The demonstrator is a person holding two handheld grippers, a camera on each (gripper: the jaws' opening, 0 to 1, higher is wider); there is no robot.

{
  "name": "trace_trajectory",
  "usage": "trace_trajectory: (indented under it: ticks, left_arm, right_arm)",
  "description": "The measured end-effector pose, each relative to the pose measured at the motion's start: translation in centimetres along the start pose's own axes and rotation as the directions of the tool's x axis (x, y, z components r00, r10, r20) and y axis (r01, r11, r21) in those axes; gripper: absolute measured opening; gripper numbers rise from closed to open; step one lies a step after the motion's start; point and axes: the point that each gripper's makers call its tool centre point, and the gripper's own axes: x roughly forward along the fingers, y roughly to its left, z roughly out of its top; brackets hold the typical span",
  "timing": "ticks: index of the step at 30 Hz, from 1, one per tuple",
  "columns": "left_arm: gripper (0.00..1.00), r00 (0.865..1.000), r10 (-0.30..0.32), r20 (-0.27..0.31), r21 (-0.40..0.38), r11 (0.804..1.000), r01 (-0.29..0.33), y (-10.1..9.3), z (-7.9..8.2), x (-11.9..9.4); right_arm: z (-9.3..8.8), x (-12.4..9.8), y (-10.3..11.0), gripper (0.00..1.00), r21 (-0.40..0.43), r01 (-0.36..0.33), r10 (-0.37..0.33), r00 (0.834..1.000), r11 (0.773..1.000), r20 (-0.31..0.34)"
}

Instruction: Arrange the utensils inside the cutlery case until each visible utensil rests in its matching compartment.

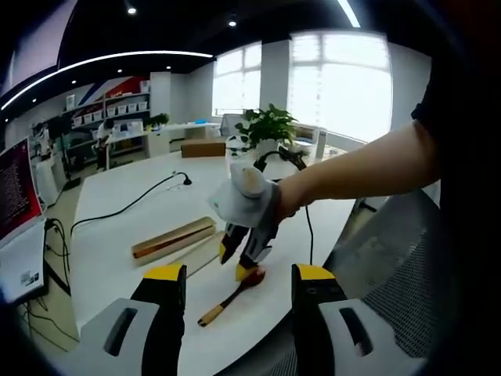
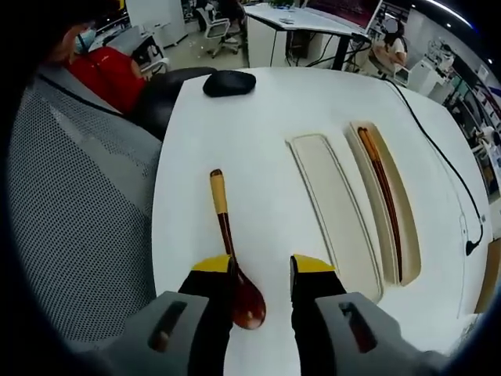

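Observation:
A wooden spoon (image 2: 221, 215) with a dark red bowl lies on the white table (image 2: 258, 125), handle pointing away. My right gripper (image 2: 262, 270) is open, its yellow-tipped jaws straddling the spoon's bowl, which lies close to the left jaw. To the right lies the cutlery case (image 2: 333, 204): one long cream compartment is bare, and the one beside it holds dark chopsticks (image 2: 383, 196). In the left gripper view, a gloved hand holds the right gripper (image 1: 237, 262) over the spoon (image 1: 231, 298), with the case (image 1: 172, 239) behind. My left gripper (image 1: 239, 274) hovers open with nothing between its jaws.
A black mouse-like object (image 2: 228, 82) sits at the table's far end. A grey mesh chair (image 2: 78, 196) stands along the table's left edge. A black cable (image 2: 446, 157) runs down the right side. A potted plant (image 1: 266, 125) and a monitor (image 1: 19, 196) stand further off.

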Motion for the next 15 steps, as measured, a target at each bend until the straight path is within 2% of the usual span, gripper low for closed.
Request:
trace_trajectory:
  ticks: [15]
  left_arm:
    - [0.55,1.000,0.004,0.003,-0.004,1.000,-0.004,0.1,0.0,-0.1]
  right_arm:
    - [0.2,1.7,2.1,0.26,0.000,-0.046,0.046,0.999,0.999,-0.013]
